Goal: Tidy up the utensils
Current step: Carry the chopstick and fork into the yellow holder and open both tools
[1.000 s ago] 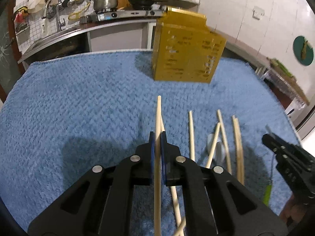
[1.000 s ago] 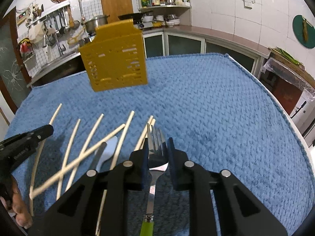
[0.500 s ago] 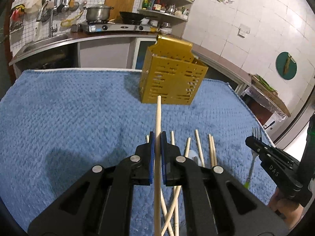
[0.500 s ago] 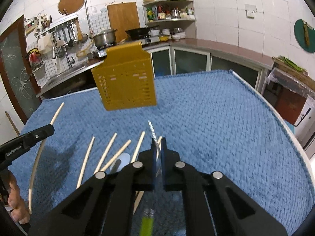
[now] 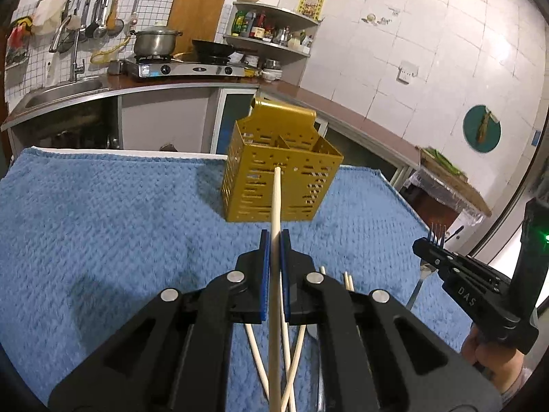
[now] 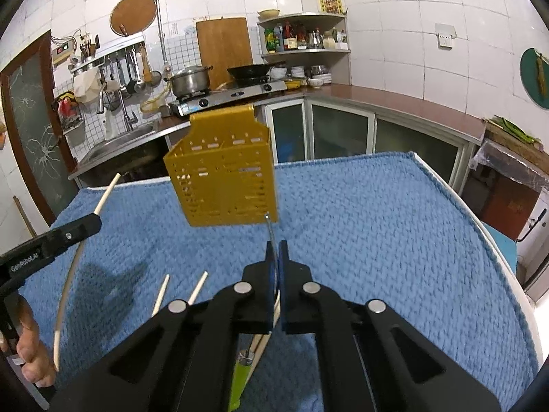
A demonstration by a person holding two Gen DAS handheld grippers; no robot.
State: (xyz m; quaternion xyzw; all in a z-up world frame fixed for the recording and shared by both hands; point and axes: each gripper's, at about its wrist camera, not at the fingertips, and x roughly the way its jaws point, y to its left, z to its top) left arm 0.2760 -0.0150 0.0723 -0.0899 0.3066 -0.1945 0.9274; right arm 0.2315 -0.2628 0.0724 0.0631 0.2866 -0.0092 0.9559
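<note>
- Now, left wrist view: left hand-held gripper (image 5: 273, 267) sits lower centre of frame, pads pinched on a chopstick (image 5: 275, 226) whose tip lies over the front wall of the yellow caddy (image 5: 279, 178) at frame centre.
- Change vs a sec ago: chopstick was low over the blue towel (image 5: 103, 226); now gripper & stick are lifted, caddy's open top and its divider show, so the view looks down into the compartments.
- Right side of same view: right hand-held gripper (image 5: 433, 248) is up off the towel w/ the fork (image 5: 436, 231), tines poking above its tip. Earlier it was low at frame edge, jaws spread around the fork.
- Loose chopsticks (image 5: 348, 279) remain on the towel, lower centre, mostly hidden behind the gripper body.
- Right wrist view: right gripper pads at lower centre pressed together on the fork, seen edge-on as a thin metal line; green handle (image 6: 240, 377) hangs below at frame bottom. A sec ago the jaws were apart w/ fork flat between them, so the grasp is just made.
- Left edge of this view: left gripper w/ its chopstick angled up-left; two loose sticks (image 6: 197, 286) on the towel lower left.
- Meaning, my read: both picks done, both items airborne; next is carry to the caddy & drop each into a compartment. Several sticks left on the worktop, so task is early on.
</note>
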